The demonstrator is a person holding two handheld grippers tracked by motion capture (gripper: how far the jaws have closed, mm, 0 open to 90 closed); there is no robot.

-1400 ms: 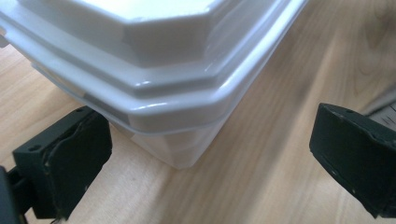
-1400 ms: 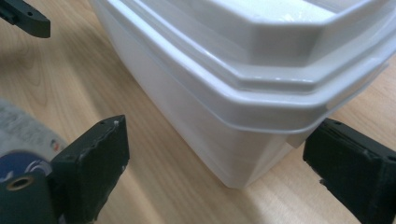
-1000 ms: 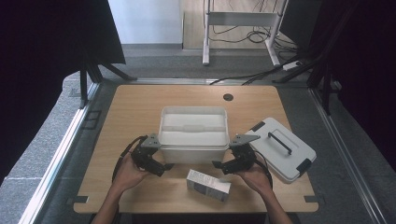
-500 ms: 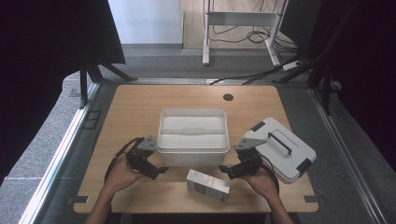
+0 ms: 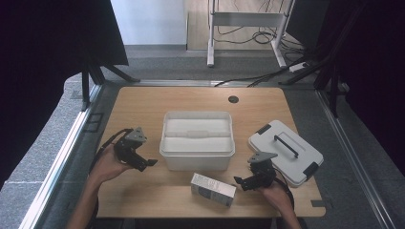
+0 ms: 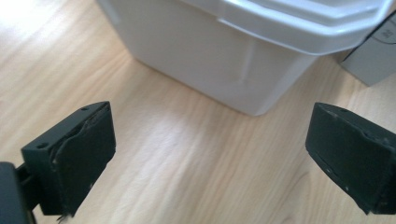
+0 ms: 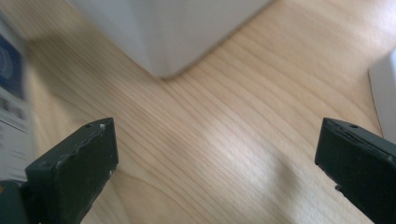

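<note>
The carton (image 5: 213, 189) lies near the surface's (image 5: 143, 102) front edge, just left of my right hand-held gripper (image 5: 242, 182), whose jaws have just been opening and stand wide apart with nothing between them. Its print is too blurred to read. Behind it sits the open tub (image 5: 197, 140). My left hand-held gripper (image 5: 149, 163), jaws apart and empty, is left of the tub over bare wood. The lid (image 5: 285, 151) lies right.

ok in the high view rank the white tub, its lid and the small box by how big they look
1. White tub: largest, though the lid comes close.
2. Lid with the black handle: a little smaller in outline, lying flat to the tub's right.
3. Small box: clearly smallest, at the table's near edge.
</note>
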